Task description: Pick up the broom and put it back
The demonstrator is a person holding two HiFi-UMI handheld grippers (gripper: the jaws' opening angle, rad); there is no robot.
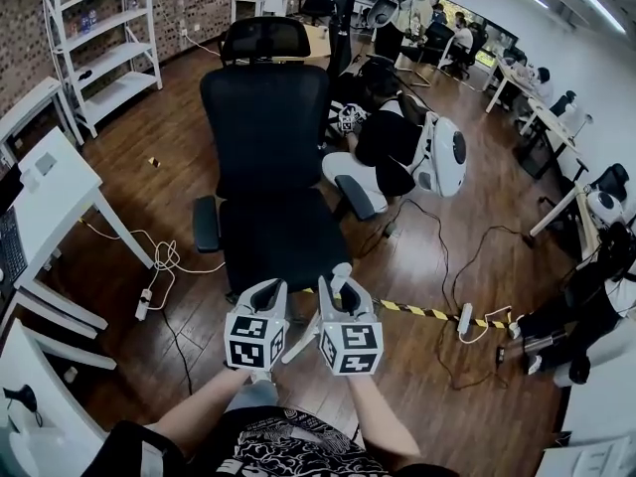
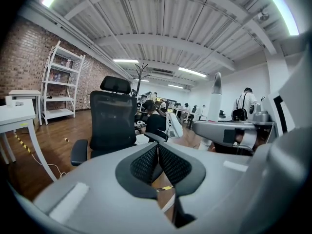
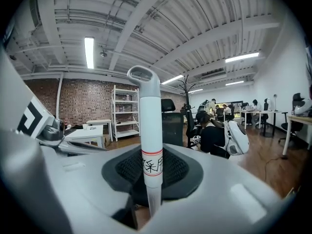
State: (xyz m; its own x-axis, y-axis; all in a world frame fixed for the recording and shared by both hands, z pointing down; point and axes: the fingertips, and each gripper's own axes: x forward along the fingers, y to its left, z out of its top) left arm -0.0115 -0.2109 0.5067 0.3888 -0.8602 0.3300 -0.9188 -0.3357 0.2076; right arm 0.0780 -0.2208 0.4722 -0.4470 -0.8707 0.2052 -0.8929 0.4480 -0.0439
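Starting left of the office chair: a white cable and a power strip lie loose on the floor beside the desk. I can't see the broom's head in any view (it must be somewhere low, out of frame), so if I swing that way the hidden end could snag the cable or knock a desk leg. Straight ahead, the top of the broom handle points up just short of the chair's seat edge, and a push forward would likely bump it into the chair. Right of the chair, more cables and the yellow-and-black tape cross the floor, which is a similar snag risk. My bigger worry is the grip itself: only one claw holds, and it holds close to the handle's upper end. The long part below may swing or slide through the pads if I turn quickly.

The left claw, in front of the chair's seat, has its pads pressed together with nothing between them, and it touches nothing I can make out. The right claw, just beside it, is narrow and clamped on the white handle at its red-banded label. The looped tip stands upright above the pads and the shaft runs down between the two claws
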